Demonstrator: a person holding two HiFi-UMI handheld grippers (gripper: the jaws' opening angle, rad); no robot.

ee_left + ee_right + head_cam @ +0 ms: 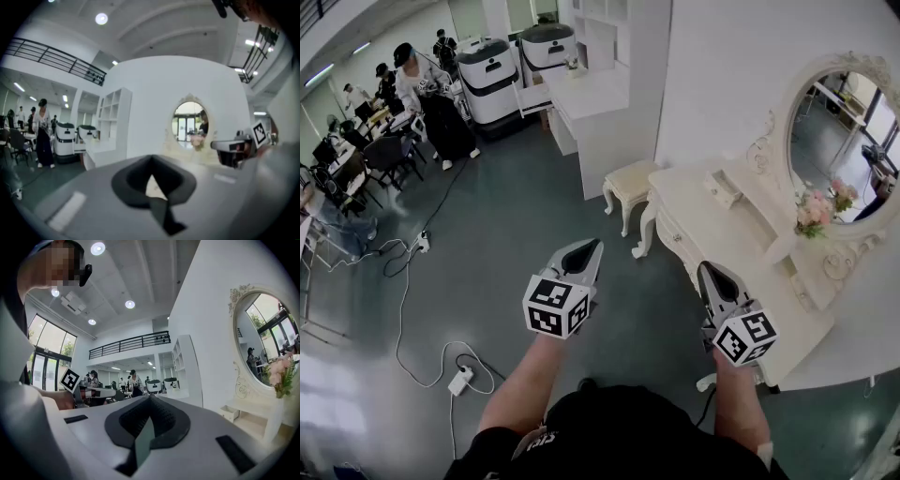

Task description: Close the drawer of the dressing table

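Two grippers held level, left gripper [592, 247] pinched tight on nothing, right gripper [711, 273] closed and empty too, white dressing table [741, 239] just beyond it, small tabletop drawer [724, 188] sticking out beside the oval mirror [842, 120]

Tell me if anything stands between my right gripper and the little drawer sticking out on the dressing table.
Nothing visible does. The right gripper, shut, hangs before the dressing table; only its bare top lies between gripper and drawer. The stool stands off to the side.
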